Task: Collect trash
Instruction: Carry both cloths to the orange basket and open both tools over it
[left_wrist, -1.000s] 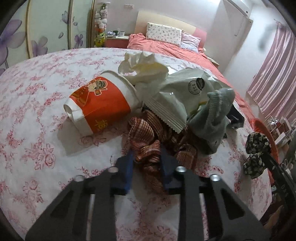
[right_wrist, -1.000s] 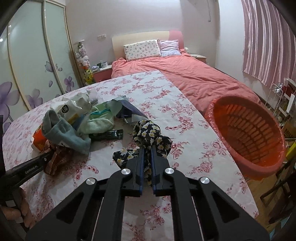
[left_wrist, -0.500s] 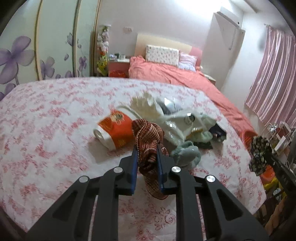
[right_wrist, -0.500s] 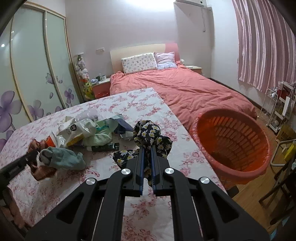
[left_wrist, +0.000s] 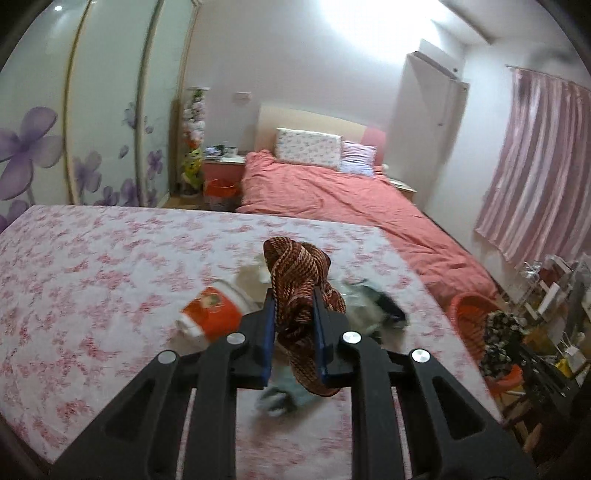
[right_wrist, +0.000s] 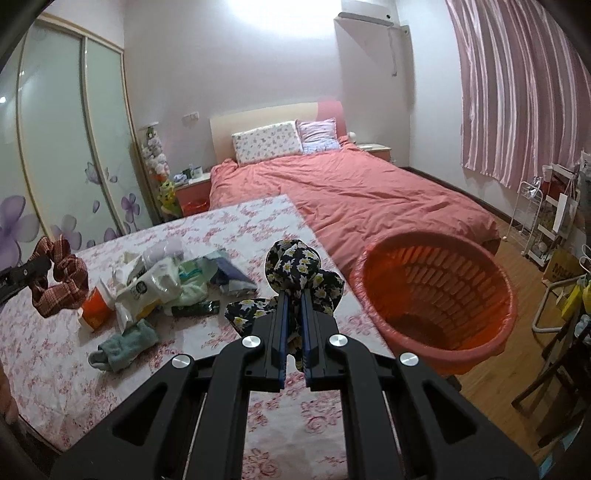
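My left gripper (left_wrist: 293, 295) is shut on a brown checked scrunchie (left_wrist: 297, 269), lifted clear above the floral table (left_wrist: 92, 266); that scrunchie (right_wrist: 61, 282) also hangs at the left edge of the right wrist view. My right gripper (right_wrist: 291, 299) is shut on a black flowered scrunchie (right_wrist: 295, 264), held above the table's right side. A trash pile stays on the table: an orange paper cup (left_wrist: 210, 314), a white wet-wipe pack (right_wrist: 151, 286), a teal sock (right_wrist: 125, 345) and wrappers. An orange basket (right_wrist: 436, 299) stands on the floor to the right of the table.
A bed with a pink cover (right_wrist: 354, 192) lies beyond the table. Wardrobe doors with purple flowers (left_wrist: 44, 155) line the left wall. A wire rack (right_wrist: 546, 218) and chair legs (right_wrist: 554, 369) crowd the right by the pink curtain.
The left gripper closed on the brown scrunchie and lifted it up off the pile. The right gripper rose a little with the flowered scrunchie; the basket now shows larger on its right.
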